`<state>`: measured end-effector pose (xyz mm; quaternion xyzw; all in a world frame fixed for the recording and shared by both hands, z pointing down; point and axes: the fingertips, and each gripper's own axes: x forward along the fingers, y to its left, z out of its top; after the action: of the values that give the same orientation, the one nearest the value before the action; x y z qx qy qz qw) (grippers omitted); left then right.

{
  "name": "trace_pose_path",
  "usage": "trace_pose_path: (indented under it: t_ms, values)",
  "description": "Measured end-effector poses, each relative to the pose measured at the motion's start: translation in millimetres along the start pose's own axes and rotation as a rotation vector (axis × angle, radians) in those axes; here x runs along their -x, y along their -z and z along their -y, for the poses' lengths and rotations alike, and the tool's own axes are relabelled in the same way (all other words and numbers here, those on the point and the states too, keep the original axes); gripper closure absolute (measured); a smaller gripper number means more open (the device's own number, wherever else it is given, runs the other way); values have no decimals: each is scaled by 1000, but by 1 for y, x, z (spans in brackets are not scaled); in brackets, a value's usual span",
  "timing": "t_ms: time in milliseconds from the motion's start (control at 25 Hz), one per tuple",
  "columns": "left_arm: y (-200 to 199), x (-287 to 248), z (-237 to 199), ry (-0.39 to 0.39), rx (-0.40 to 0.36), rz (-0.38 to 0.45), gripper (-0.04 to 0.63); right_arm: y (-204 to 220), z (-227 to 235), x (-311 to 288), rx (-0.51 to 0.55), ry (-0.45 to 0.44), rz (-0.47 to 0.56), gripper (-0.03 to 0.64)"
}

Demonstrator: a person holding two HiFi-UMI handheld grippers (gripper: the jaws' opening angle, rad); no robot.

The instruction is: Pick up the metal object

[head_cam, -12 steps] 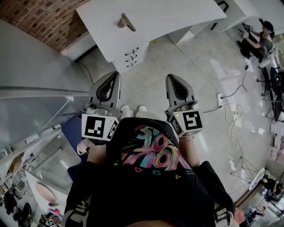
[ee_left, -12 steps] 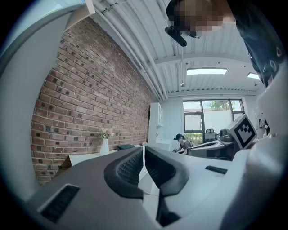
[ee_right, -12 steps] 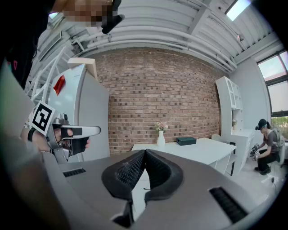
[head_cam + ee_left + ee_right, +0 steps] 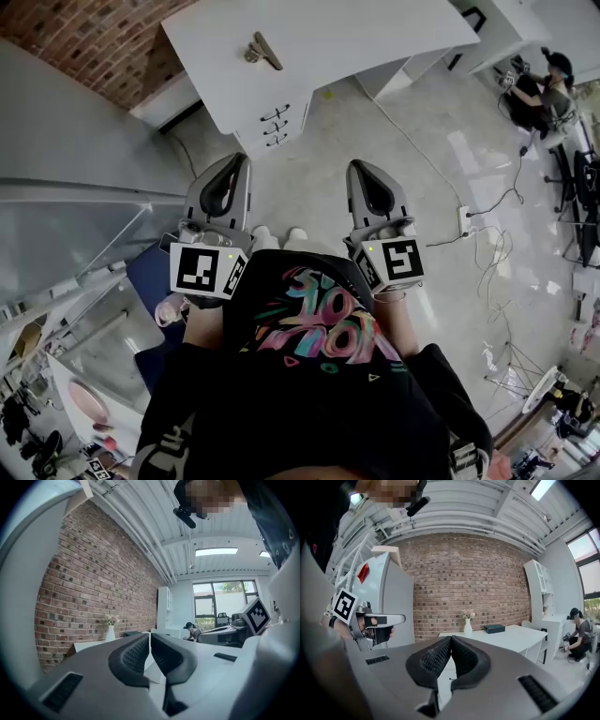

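Observation:
The metal object [image 4: 262,49], a small brass-coloured clip-like piece, lies alone on a white table [image 4: 356,37] at the top of the head view. Both grippers are held side by side over the floor, well short of that table. My left gripper [image 4: 236,161] is shut with nothing in it, and its jaws meet in the left gripper view [image 4: 150,638]. My right gripper [image 4: 360,169] is likewise shut and holds nothing, its pads touching in the right gripper view [image 4: 451,641]. The metal object does not show in either gripper view.
The table has a drawer unit [image 4: 277,122] at its near corner. A brick wall [image 4: 103,37] and a grey partition [image 4: 75,178] stand at the left. Cables and a power strip [image 4: 466,216] lie on the floor at the right. A person [image 4: 553,84] crouches far right. A farther table carries a vase [image 4: 468,626] and a dark box [image 4: 494,628].
Both grippers have shifted slightly up and left in the head view, a little closer to the table. Their jaws remain closed.

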<state>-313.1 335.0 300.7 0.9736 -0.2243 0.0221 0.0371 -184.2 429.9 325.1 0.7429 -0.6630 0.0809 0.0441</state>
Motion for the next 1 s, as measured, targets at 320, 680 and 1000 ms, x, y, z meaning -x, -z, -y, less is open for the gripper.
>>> trace_pose_path:
  t_ms: [320, 680, 1000]
  values:
    - [0, -15, 9, -33, -12, -6, 563, 5, 16, -7, -22, -39, -7, 598]
    - [5, -86, -42, -25, -11, -12, 563, 5, 47, -88, -28, -24, -78, 598]
    - [-4, -195, -118, 37, 20, -34, 563, -35, 87, -209, -32, -2, 4, 598]
